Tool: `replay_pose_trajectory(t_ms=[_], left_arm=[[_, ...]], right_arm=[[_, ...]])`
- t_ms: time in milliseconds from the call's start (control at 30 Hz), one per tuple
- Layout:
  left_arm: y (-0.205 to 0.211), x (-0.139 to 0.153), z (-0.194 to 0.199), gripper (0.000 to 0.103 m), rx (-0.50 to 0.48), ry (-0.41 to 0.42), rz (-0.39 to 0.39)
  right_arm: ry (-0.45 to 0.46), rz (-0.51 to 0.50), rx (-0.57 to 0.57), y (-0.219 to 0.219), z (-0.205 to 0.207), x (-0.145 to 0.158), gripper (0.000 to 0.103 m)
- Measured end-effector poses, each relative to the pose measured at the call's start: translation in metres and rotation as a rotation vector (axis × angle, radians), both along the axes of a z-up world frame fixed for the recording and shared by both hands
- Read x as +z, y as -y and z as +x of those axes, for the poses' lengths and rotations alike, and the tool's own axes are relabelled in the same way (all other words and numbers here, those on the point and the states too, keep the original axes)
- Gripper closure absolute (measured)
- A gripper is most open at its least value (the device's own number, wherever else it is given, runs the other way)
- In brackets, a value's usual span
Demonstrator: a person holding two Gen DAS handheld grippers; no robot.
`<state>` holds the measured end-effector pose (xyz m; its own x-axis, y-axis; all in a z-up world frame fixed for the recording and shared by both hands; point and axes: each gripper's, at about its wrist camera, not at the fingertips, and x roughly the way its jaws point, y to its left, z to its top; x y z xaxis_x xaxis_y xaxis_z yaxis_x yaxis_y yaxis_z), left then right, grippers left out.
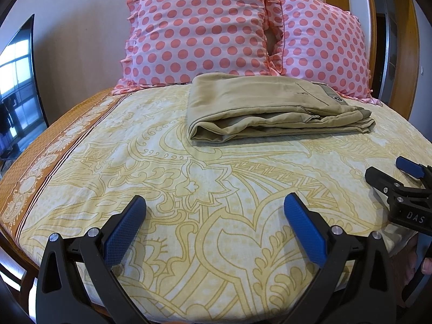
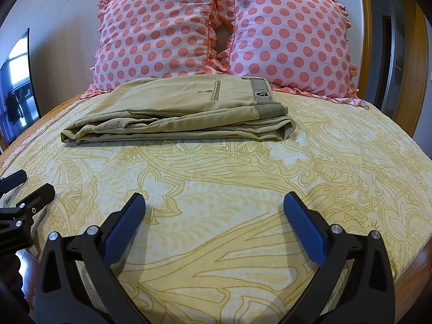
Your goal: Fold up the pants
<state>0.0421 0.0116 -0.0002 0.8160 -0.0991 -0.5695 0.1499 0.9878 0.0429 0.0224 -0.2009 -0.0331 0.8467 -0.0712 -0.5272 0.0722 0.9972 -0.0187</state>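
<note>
A: Where are the pants?

B: Folded into a flat, layered bundle on the bed, at the far end of the patterned yellow sheet, right in front of two pink polka-dot pillows. In the right wrist view the pants show a back pocket with a button and a striped waistband with a small patch, turned toward the right.

A: Is either claw on them?

B: No. The left claw hangs over the near part of the sheet, its blue-padded fingers spread wide with nothing between them. The right claw is the same: spread apart, empty, well short of the pants.

A: Can each camera see the other claw?

B: Yes. The right claw shows at the right edge of the left wrist view, also spread, and the left claw sits at the left edge of the right wrist view.

A: Anything else around?

B: A dark screen on the left that reflects a window, and a wooden frame behind the pillows on the right.
</note>
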Motion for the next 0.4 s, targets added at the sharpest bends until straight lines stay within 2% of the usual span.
replay_pose_trajectory(t_ms=[400], left_arm=[[-0.0030,0.0005,0.0026,0.001,0.000,0.001,-0.001]], right_arm=[[0.000,0.000,-0.001,-0.0005,0.0005,-0.0004,0.002]])
